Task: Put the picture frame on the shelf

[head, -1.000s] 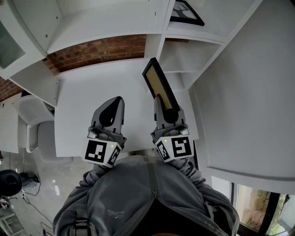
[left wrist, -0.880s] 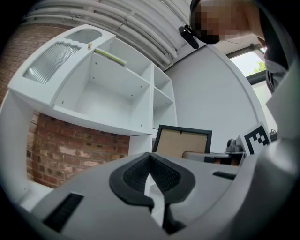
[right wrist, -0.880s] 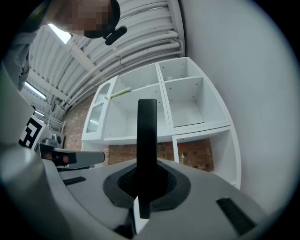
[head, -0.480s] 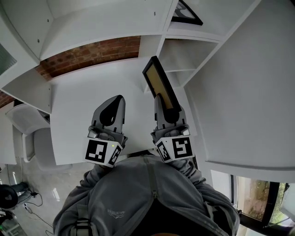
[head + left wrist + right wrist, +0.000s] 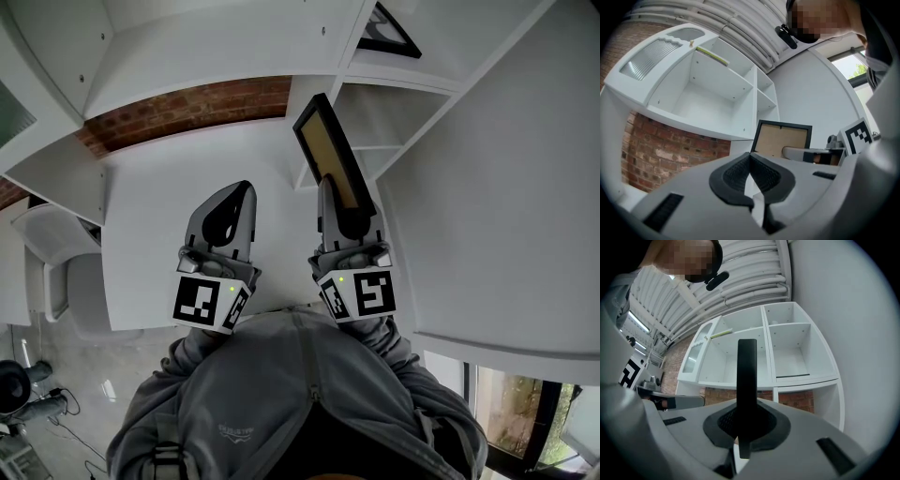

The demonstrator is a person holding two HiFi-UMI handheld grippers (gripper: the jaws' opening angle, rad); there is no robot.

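Note:
A black picture frame (image 5: 328, 150) with a brown backboard stands on edge in my right gripper (image 5: 341, 202), which is shut on its lower end. In the right gripper view the frame (image 5: 746, 376) shows edge-on between the pads, rising in front of the white shelf unit (image 5: 787, 352). The left gripper view shows its brown back (image 5: 780, 139) beside the right gripper (image 5: 811, 153). My left gripper (image 5: 236, 197) hovers to the left over the white desk (image 5: 159, 216), shut with nothing in it (image 5: 751, 169). The shelf's compartments (image 5: 394, 112) lie just beyond the frame's top.
Another black frame (image 5: 384, 33) rests in a higher shelf compartment, seen as a dark strip (image 5: 792, 376) in the right gripper view. A brick wall (image 5: 187, 103) runs behind the desk. A white chair (image 5: 56, 272) stands at the left, a white wall (image 5: 506, 187) at the right.
My right gripper has lifted the frame a little, its top now closer to the shelf compartments. The left gripper has drifted slightly upward alongside it.

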